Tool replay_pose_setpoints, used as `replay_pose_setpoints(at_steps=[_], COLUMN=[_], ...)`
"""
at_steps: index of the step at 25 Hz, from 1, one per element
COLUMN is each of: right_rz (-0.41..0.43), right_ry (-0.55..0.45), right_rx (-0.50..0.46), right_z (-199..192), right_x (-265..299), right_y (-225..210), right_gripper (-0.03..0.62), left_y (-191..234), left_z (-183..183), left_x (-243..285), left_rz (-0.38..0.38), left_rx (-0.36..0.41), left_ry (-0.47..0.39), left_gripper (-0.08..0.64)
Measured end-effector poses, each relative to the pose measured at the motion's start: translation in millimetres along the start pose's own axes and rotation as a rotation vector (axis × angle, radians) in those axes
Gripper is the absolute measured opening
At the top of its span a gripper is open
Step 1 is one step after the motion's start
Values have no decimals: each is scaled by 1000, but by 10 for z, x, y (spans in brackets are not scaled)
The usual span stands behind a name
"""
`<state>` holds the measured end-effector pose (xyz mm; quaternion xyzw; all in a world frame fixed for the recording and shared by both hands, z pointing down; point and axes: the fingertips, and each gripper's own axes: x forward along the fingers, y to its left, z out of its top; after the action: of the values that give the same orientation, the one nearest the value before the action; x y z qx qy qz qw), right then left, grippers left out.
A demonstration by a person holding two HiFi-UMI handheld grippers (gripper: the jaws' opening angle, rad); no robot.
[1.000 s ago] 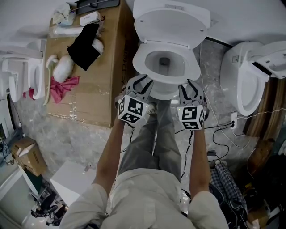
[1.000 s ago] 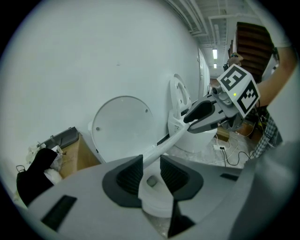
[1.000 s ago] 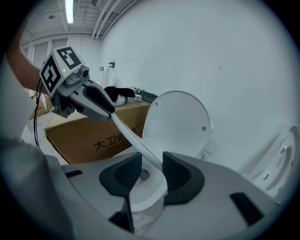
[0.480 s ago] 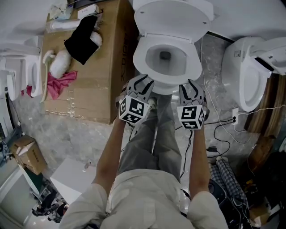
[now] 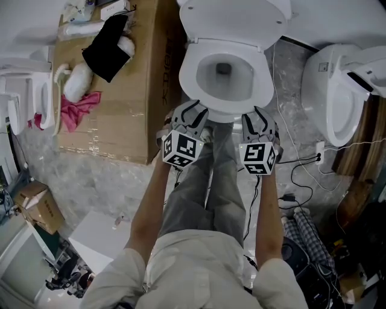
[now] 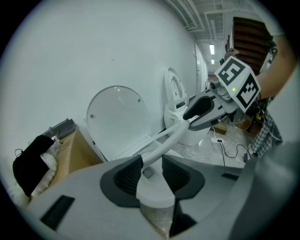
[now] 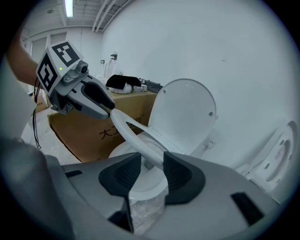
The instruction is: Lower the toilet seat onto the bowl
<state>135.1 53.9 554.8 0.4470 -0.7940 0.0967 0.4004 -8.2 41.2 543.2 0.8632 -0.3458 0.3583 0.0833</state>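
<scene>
Head view, from the left: a cardboard box [image 5: 120,90] stands beside the toilet; next comes the left gripper [image 5: 193,113], set on the front-left of the toilet seat [image 5: 186,75]; its jaws have just been widening, yet the left gripper view shows the rim filling the gap between the ribbed pads, so it is pinching the seat. The seat is not down; both gripper views show it slanting up off the bowl [image 7: 145,187], hinged at the back under the upright lid [image 5: 235,18]. The right gripper [image 5: 260,114] pinches the front-right of the rim in the same way, its jaws also having just eased wider with the rim between them; a second toilet [image 5: 332,102] stands further right. I judge the seat to be a stiff, light ring of smooth, rather slippery plastic; it will pivot, not bend. The front rim, farthest from the hinge, looks the best hold; released early, it could drop and bang.
</scene>
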Motion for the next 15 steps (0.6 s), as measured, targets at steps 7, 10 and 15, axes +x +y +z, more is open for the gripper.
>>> replay_pose_setpoints(at_steps=[7,10,15], right_rz=[9,8,8], right_ry=[26,29,30], right_rx=[-14,-20,-26], right_z=[-177,-226,-300], right_x=[33,48,61], right_y=[132,167,223], right_gripper=[153,155,156], left_y=[-113,-139,-185], left_z=[-188,-244,-327], left_x=[29,39,44], left_rz=[5,12,23], left_rx=[-9,-18,-29], left_ry=[22,28,35], left_gripper=[160,161,161])
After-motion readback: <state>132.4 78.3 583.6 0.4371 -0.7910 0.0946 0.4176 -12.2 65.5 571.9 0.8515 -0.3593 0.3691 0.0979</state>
